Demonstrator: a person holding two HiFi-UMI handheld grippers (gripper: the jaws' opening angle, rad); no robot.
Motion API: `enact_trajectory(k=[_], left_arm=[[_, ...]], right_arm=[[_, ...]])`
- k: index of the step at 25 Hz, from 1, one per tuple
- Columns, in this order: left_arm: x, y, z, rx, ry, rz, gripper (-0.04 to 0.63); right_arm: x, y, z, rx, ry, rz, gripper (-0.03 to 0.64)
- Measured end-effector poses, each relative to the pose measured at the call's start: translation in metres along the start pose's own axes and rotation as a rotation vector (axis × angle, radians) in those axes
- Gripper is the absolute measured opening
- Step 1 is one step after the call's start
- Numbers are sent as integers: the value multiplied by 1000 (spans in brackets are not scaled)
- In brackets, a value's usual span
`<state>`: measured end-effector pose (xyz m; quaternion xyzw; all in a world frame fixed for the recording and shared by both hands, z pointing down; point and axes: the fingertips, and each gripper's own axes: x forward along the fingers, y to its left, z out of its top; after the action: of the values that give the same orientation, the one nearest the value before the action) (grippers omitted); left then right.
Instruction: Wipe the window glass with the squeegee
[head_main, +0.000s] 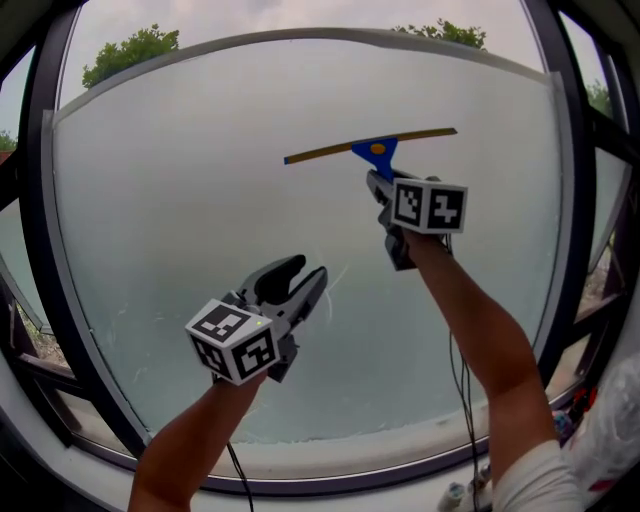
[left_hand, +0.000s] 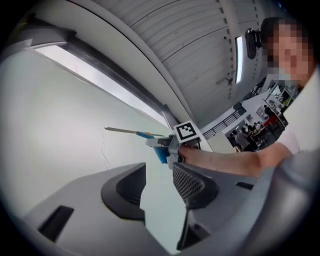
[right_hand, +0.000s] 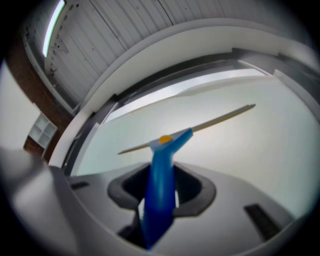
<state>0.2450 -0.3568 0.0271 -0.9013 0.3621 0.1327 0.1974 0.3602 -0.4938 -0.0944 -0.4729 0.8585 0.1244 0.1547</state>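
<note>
Nearest, the left gripper (head_main: 303, 280) is held low and short of the pane, its jaws spread wide with nothing between them; it is judged to be kept clear as a spare hand. Further up and to the right, the right gripper (head_main: 380, 190) is clamped on the blue handle of the squeegee (head_main: 378, 150), so that the head is pointed up and away from the arm. The long thin blade (head_main: 330, 152) is carried at the far end, slightly tilted, high on the right half of the window glass (head_main: 180, 220). It seems to be laid against the pane, though contact cannot be confirmed. So high a placing is judged to suit a downward pull. The glass is seen as pale and hazy, with faint streaks low down, and is set in a dark frame (head_main: 40, 260) above a light sill (head_main: 330, 452). Behind the person, a ribbed white ceiling (left_hand: 190, 45) with a strip light (left_hand: 238, 57) is shown; beyond the pane, treetops (head_main: 130, 50) are made out
</note>
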Motion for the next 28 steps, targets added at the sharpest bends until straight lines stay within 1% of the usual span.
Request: enact_trajectory(k=[5,11,18,24,28], left_arm=[[19,8,18,49,8,22,189],[25,9,24,89,27,30,189],[24,5,24,99,41,22,189],[24,1,22,86,44,12,189],[24,-4,21,74,43,6,189]], right_arm=[[47,-7,55,7,-43,27,143],[79,-18,89,15,-60,3,143],[94,-30,104,54,-60,-12,143],[95,-29,104,90,-66,-1,143],[94,-32,99,99,-54,-9,143]])
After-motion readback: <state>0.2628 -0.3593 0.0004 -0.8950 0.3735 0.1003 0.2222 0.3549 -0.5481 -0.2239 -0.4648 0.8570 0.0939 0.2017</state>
